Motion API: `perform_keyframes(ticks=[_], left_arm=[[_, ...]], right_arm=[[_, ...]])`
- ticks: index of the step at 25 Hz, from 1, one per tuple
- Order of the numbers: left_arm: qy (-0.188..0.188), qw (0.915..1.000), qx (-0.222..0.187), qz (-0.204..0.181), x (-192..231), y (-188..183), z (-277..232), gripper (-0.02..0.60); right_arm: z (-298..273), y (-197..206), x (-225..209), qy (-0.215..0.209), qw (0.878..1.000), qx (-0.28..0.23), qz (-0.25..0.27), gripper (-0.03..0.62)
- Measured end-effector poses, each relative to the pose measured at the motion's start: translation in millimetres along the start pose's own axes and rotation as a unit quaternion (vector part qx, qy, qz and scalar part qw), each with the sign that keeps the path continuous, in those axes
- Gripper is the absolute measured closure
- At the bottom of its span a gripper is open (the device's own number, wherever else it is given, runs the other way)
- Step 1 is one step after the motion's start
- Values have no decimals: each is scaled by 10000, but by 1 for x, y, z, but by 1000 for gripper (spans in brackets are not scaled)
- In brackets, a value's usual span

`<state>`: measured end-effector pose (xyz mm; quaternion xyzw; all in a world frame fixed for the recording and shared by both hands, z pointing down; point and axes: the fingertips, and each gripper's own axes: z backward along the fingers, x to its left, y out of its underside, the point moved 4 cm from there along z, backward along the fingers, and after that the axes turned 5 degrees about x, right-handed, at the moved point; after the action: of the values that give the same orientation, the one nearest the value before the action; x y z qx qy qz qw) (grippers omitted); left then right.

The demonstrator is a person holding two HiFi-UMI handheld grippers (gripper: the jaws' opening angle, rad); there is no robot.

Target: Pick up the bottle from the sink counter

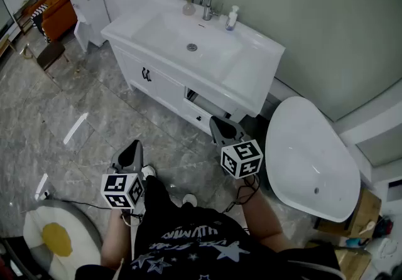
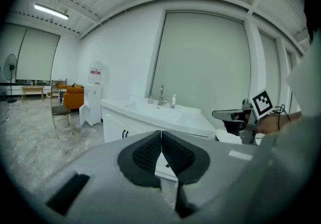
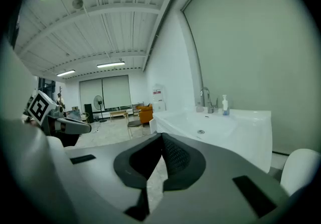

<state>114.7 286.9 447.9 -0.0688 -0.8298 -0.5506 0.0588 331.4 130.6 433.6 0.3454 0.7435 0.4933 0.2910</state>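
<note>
A small white pump bottle (image 1: 232,18) with a blue base stands at the back of the white sink counter (image 1: 257,59), right of the faucet (image 1: 207,4). It is far off in the left gripper view (image 2: 173,101) and in the right gripper view (image 3: 224,105). Both grippers hang over the floor in front of the vanity, well short of the counter. My left gripper (image 1: 130,154) is shut, jaws together with nothing between them (image 2: 161,133). My right gripper (image 1: 220,127) is also shut and empty (image 3: 161,136), and is the nearer one to the vanity.
A small round item (image 1: 188,7) sits left of the faucet. A vanity drawer (image 1: 207,106) stands ajar. A white oval tub (image 1: 311,159) is at the right. A water dispenser (image 1: 88,5), orange sofa (image 1: 53,12) and chair (image 1: 50,56) are at the left, an egg-shaped mat (image 1: 53,238) near my feet.
</note>
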Motion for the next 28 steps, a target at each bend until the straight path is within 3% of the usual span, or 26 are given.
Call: perform_keyframes(ticks=[8,17,26,27,28], left_arm=[[-83,9999,52,93,-3,18,22,561],[-176,9997,8,152,21,20,35,560],[-211,9996,-189,96,88,-12,17,560],[-195,9996,-188,76,99,-16,10,560],[-177,9997,-181,59,111,-21,3,561]], right_arm=[[7,10,16,-104,9999,43,40,592],[-13,1,34,-141,9999,-71,-6,592],[-71,-39,45,138,9990,-426,-63,591],[-81,-44,46,183,9988,-453,-28,585],[-92,-49,47,217,9987,-467,-9,540]])
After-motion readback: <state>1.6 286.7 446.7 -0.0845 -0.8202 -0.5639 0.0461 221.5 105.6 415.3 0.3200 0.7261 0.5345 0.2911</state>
